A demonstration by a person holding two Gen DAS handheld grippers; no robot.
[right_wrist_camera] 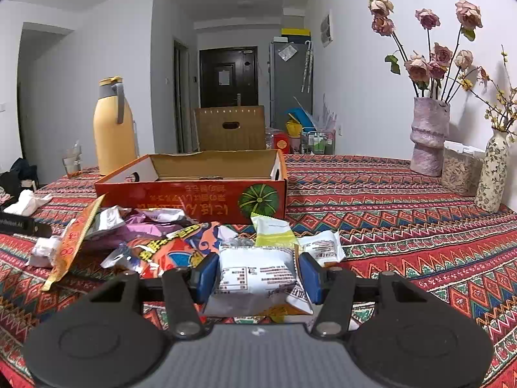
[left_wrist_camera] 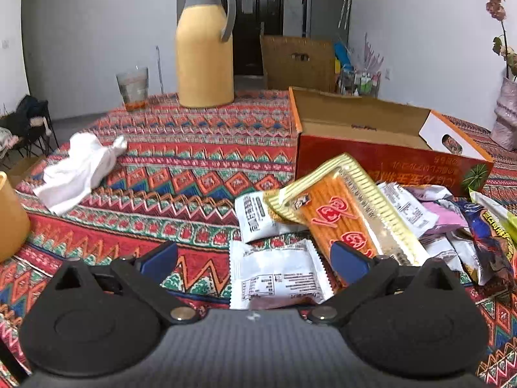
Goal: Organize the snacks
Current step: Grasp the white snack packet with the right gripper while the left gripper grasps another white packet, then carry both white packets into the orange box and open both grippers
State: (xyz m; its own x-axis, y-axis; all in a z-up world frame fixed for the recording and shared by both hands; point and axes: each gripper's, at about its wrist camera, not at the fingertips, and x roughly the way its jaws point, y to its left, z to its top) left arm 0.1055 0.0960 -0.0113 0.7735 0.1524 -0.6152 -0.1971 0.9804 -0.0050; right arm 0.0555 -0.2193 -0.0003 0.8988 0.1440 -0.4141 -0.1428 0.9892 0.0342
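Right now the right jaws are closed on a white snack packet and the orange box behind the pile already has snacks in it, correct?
Not quite. The right gripper does clamp the white snack packet, but the orange box looks empty: the right wrist view shows only bare cardboard inside.

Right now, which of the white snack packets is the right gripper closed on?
The right gripper is shut on the puffy white packet nearest the camera, pinched between both blue pads. The other white packet lies loose on the cloth behind it, right of the green-striped one.
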